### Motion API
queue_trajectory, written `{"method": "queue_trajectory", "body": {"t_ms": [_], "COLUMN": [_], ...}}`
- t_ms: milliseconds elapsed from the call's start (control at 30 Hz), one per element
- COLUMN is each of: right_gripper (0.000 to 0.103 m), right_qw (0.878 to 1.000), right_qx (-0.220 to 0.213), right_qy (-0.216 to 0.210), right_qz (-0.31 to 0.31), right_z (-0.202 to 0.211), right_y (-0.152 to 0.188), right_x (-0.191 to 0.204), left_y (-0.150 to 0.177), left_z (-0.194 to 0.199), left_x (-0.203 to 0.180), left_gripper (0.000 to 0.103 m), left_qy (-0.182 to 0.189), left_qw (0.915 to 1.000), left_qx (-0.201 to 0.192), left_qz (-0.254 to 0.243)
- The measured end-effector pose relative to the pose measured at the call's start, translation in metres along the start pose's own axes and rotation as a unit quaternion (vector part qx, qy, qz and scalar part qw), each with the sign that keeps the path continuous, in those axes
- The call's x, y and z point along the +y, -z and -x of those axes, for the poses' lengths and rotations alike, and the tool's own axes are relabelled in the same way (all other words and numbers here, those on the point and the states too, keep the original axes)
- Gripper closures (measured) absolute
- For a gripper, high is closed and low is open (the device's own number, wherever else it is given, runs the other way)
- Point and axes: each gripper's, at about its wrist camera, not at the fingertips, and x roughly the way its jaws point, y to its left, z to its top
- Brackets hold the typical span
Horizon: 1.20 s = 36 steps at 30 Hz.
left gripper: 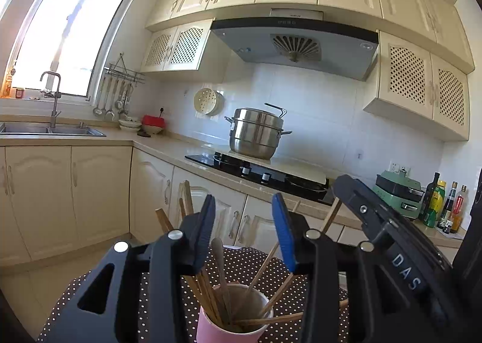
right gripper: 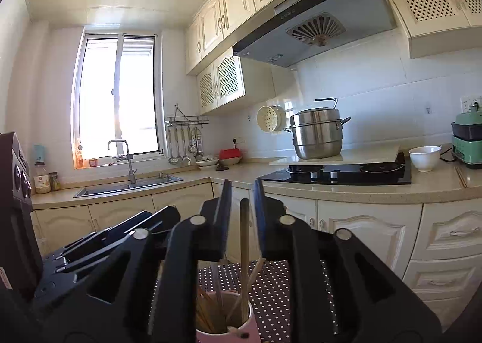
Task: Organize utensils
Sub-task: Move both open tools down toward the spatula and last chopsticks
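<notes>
Looking down both wrist views, I see the pink cup (left gripper: 232, 322) low in the frame, centre, standing on the dotted tablecloth (left gripper: 247, 261) and bristling with chopsticks (left gripper: 208, 291) that splay past its rim. My left gripper (left gripper: 244, 222) is released, fingers spread with nothing between them but air above the cup. My right gripper (right gripper: 243, 207) stands slightly parted around one upright chopstick (right gripper: 244, 240); its pads do not touch it, and a narrow gap shows on each side. Beyond the cloth's far edge the floor lies open up to the cabinets (right gripper: 361, 231).
</notes>
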Motion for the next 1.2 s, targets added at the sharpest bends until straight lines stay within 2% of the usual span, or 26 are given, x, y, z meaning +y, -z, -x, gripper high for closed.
{"method": "queue_trajectory", "body": {"t_ms": [133,167,567,700,767,867,1000,1100,1200], "right_gripper": [0.059,0.057,0.051,0.049,0.049,0.049,0.049,0.049,0.049], "right_qw": [1.0,1.0,0.999,0.998,0.997,0.995,0.992,0.987,0.982], "right_qx": [-0.005,-0.005,0.014,0.034,0.049,0.075,0.113,0.146,0.18], "right_qy": [0.009,0.009,0.04,0.049,0.054,0.057,0.064,0.065,0.062], "right_qz": [-0.001,-0.001,0.013,0.012,0.011,0.008,0.002,-0.002,-0.008], "right_z": [0.014,0.018,0.064,0.076,0.081,0.087,0.089,0.086,0.083], "right_y": [-0.004,-0.006,-0.002,0.004,0.01,0.022,0.041,0.056,0.072], "right_x": [0.0,0.0,0.003,0.001,-0.001,-0.005,-0.011,-0.016,-0.018], "left_y": [-0.002,-0.001,0.012,0.023,0.029,0.043,0.069,0.091,0.113], "left_z": [0.012,0.016,0.066,0.076,0.078,0.077,0.069,0.061,0.051], "left_x": [0.0,0.0,-0.011,-0.009,-0.007,0.002,0.019,0.033,0.043], "left_gripper": [0.06,0.058,0.05,0.048,0.048,0.048,0.048,0.048,0.048], "left_qy": [-0.005,-0.005,-0.006,-0.004,-0.014,-0.024,-0.044,-0.059,-0.07], "left_qw": [1.0,1.0,0.9994,0.9974,0.9955,0.9895,0.9754,0.961,0.9409], "left_qx": [0.005,0.006,0.034,0.073,0.093,0.143,0.215,0.267,0.326], "left_qz": [0.004,0.005,-0.002,-0.001,-0.002,0.002,0.022,0.04,0.059]}}
